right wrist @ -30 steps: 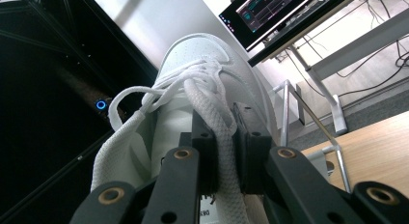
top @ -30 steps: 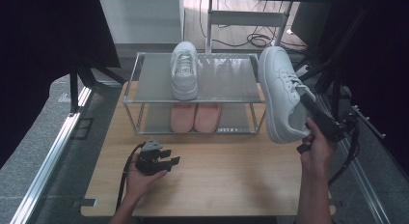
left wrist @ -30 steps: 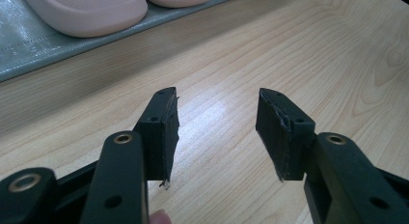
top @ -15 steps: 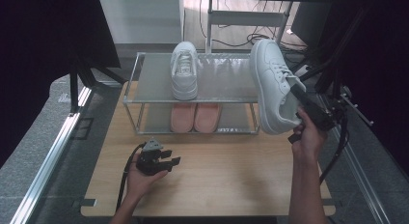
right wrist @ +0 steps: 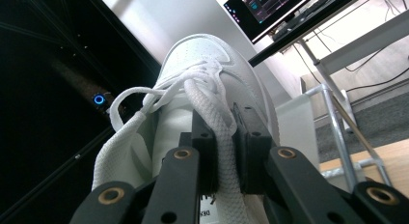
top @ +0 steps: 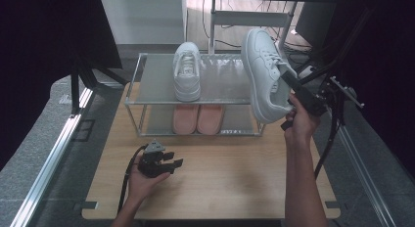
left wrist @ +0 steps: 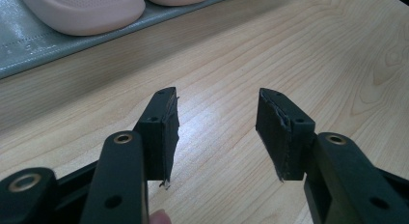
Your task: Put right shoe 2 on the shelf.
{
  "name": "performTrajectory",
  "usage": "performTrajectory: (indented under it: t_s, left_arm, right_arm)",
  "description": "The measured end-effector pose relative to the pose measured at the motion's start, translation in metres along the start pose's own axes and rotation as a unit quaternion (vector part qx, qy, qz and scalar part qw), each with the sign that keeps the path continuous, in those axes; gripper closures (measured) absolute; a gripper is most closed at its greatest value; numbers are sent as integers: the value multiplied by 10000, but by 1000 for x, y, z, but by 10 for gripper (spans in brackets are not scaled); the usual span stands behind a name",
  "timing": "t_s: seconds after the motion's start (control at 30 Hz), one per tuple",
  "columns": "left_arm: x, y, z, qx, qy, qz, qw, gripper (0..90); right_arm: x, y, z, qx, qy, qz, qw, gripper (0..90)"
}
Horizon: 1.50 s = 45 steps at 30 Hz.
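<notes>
A white sneaker (top: 263,75) hangs in the air over the right end of the shoe rack's top shelf (top: 225,82), tipped on its side with the sole facing left. My right gripper (top: 286,79) is shut on it. In the right gripper view the right gripper (right wrist: 224,123) pinches the sneaker's (right wrist: 202,74) tongue and laces. A second white sneaker (top: 187,71) stands on the top shelf. My left gripper (top: 172,159) rests low over the wooden table (top: 235,173), open and holding nothing. In the left gripper view the left gripper (left wrist: 217,132) shows bare wood between its jaws.
A pair of pink slippers (top: 198,118) sits on the rack's lower shelf; the slippers (left wrist: 82,9) also appear at the top of the left gripper view. The rack's metal posts (top: 131,97) frame both shelves. A monitor (right wrist: 284,9) and cables lie beyond the table.
My right hand has carried the white sneaker up and to the left, from beside the rack's right end to above its top shelf. The left gripper has stayed put.
</notes>
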State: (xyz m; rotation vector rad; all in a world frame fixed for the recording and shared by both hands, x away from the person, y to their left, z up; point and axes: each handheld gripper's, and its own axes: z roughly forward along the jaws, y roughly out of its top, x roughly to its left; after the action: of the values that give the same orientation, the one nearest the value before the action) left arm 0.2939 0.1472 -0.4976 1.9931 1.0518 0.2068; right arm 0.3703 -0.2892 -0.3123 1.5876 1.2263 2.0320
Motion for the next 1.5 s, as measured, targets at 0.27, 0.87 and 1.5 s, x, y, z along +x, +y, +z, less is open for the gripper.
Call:
performTrajectory:
  t_s: [0.27,0.87,1.5]
  left_arm:
    - [1,0,-2,-31,0,-25,10000,507]
    - [0,0,-1,-6,-34,-25,10000,504]
    - [1,-1,2,106,-68,71,9999,416]
  right_arm:
    - [12,2,20,37,-94,-75,9999,808]
    - [29,0,62,148,-271,22,9995,804]
    - [45,-17,99,392,-381,-28,9985,804]
